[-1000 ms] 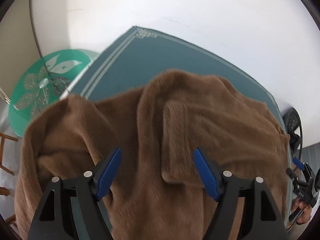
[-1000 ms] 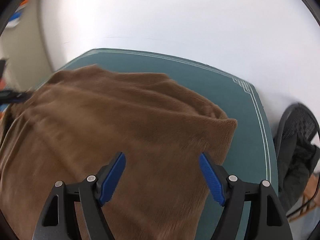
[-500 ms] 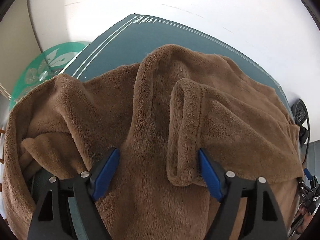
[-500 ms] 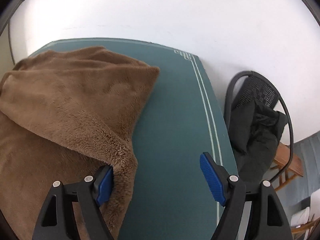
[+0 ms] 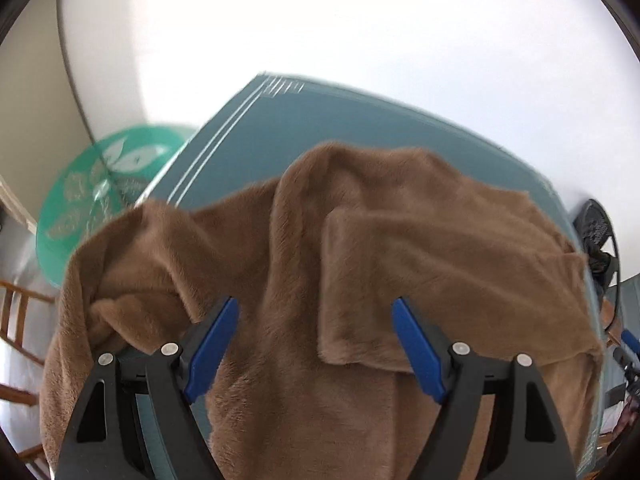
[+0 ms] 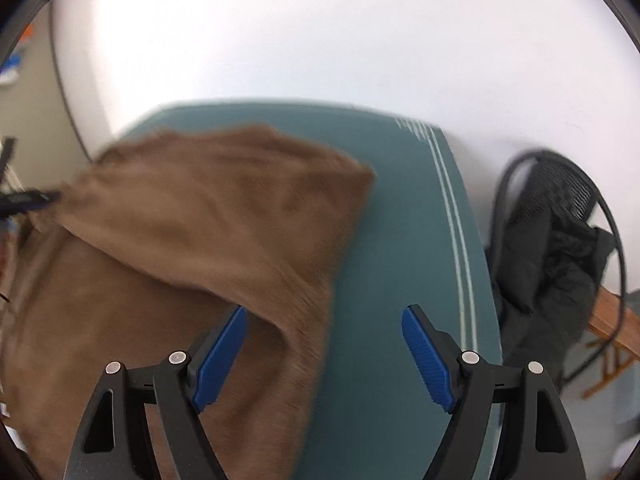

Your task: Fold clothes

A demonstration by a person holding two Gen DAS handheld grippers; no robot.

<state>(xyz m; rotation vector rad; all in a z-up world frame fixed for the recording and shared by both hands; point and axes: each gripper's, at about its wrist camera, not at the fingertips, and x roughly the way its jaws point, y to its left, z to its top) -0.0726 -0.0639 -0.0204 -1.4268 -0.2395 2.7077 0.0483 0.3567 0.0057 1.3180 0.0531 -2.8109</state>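
Left claw (image 5: 312,344) spread wide, holding nothing, hovering over the brown fleece garment (image 5: 360,248); a folded flap with a thick hem sits just ahead between its fingers. Right claw (image 6: 324,356) also spread and empty, its left finger over the fleece's right edge (image 6: 308,320), its right finger over bare bench (image 6: 400,240). The garment lies on the teal bench cover, bunched and partly doubled over, with a loose lump ahead-left of the left claw. Judgement: mid-fold, between grasps; one layer looks laid over and not yet squared. Next move likely calls for each claw to drop onto an edge or corner, pinch through the thick pile, then lift and carry across together. Beyond the bench: green round table (image 5: 104,184) to the far left, dark chair with black clothing (image 6: 560,248) to the right, white wall ahead. Nothing blocks the fold; risk is grabbing several layers at once. Both views are motion-blurred.
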